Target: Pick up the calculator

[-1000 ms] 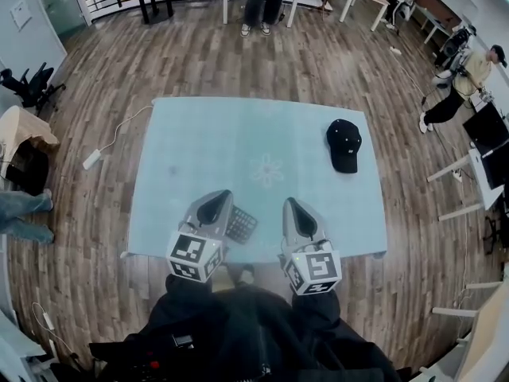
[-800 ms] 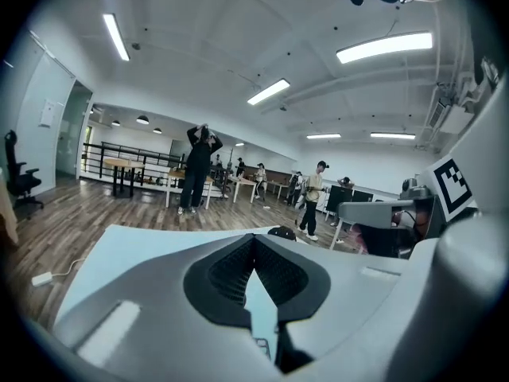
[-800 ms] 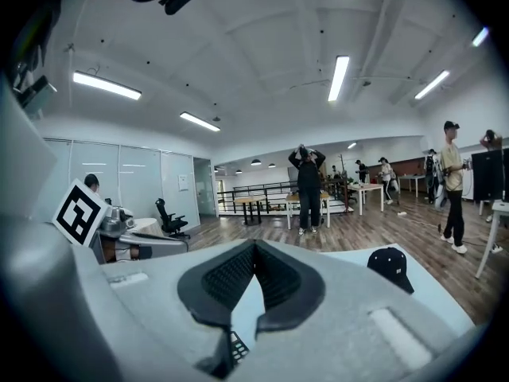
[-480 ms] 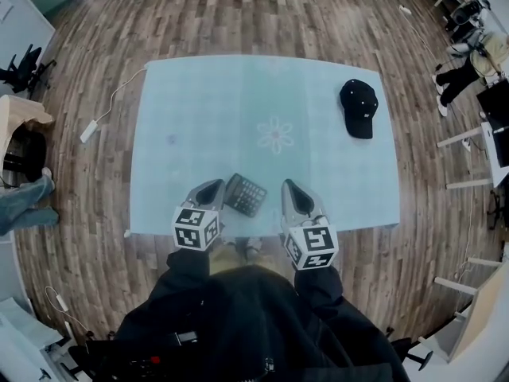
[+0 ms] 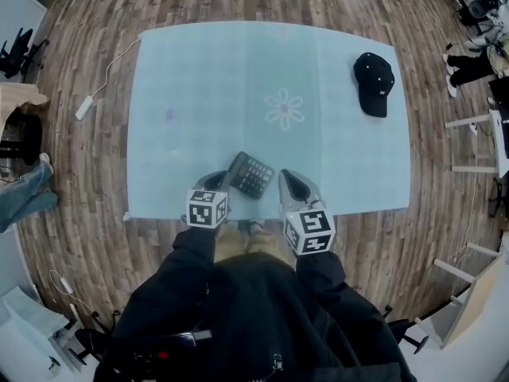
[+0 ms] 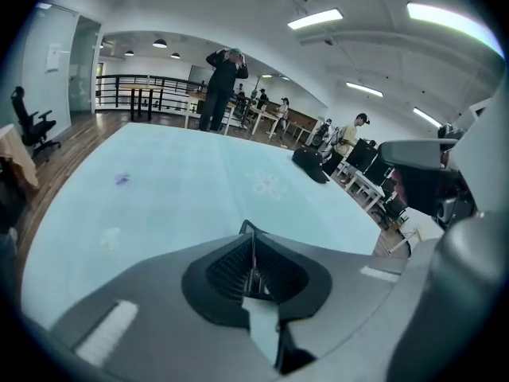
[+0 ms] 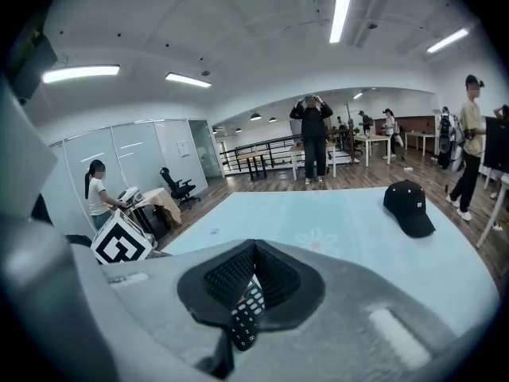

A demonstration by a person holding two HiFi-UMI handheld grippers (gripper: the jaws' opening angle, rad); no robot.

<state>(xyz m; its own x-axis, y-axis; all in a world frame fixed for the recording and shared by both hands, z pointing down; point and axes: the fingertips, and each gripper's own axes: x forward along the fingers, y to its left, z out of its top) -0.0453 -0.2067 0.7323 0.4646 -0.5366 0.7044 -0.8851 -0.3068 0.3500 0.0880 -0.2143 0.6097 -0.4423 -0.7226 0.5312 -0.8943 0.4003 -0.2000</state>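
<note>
free: table (image 5: 199,78) middle and left | obstacles: cap (image 5: 374,82) far right, calculator (image 5: 251,173) front edge

Open office: desks (image 7: 372,139), swivel chair (image 7: 180,187).

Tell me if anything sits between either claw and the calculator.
Nothing visible does. The dark rectangular keypad calculator lies on the pale blue tablecloth near its front edge, between the left claw and right claw. The black cap sits far off to the right.

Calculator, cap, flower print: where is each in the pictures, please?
calculator (image 5: 252,174), head view, middle of its keypad.
cap (image 5: 374,79), head view, top of its crown.
flower print (image 5: 285,109), head view, its centre.
</note>
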